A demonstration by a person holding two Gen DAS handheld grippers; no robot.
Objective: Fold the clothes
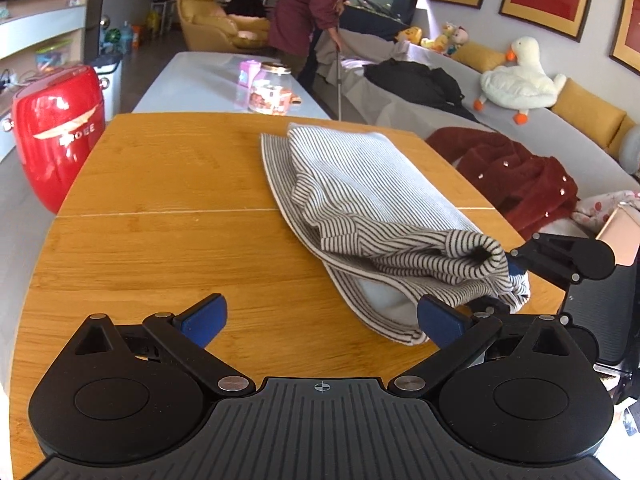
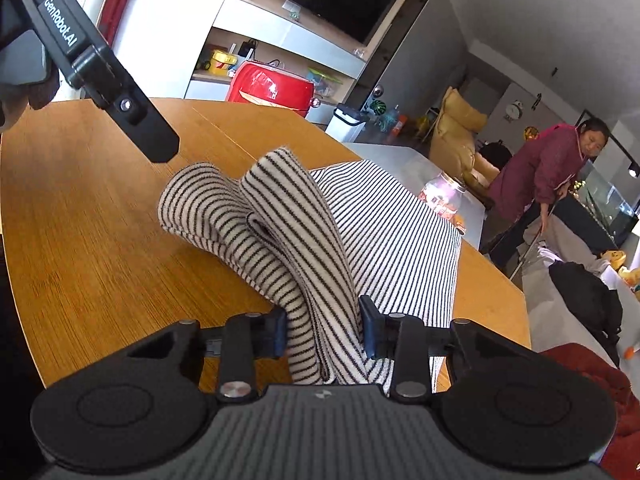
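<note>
From the left wrist view, the striped garment (image 1: 360,200) lies on the wooden table (image 1: 160,184), already doubled on itself into a long band that runs from about 12 o'clock down to 4 o'clock. Its near end is lifted off the wood into a rolled bunch at about 3 o'clock. The left gripper (image 1: 320,320) has its jaws spread wide and holds nothing; its right blue pad sits just beside the near hem of the cloth, and I cannot tell if it touches. The right gripper (image 1: 560,256) comes in from 3 o'clock and meets the raised bunch.

From the right wrist view, the right gripper (image 2: 323,328) has its jaws closed in on a thick fold of the striped garment (image 2: 280,220), several layers together, and the cloth rises from the pads toward 12 o'clock and droops over to 10 o'clock. The rest of the garment lies flat on the table (image 2: 100,200) toward 1 o'clock. The left gripper (image 2: 120,92) hangs at 10 o'clock above the wood, apart from the cloth.

I judge that the step is to carry this held end across the flat part. To do it well, all layers should stay together in the pads, and the end should be lifted enough that it does not drag the lower layer. The free gripper could press the flat part, so the band does not slide. The edges should meet before the grip is released, because a knitted cloth like this probably slumps easily.
</note>
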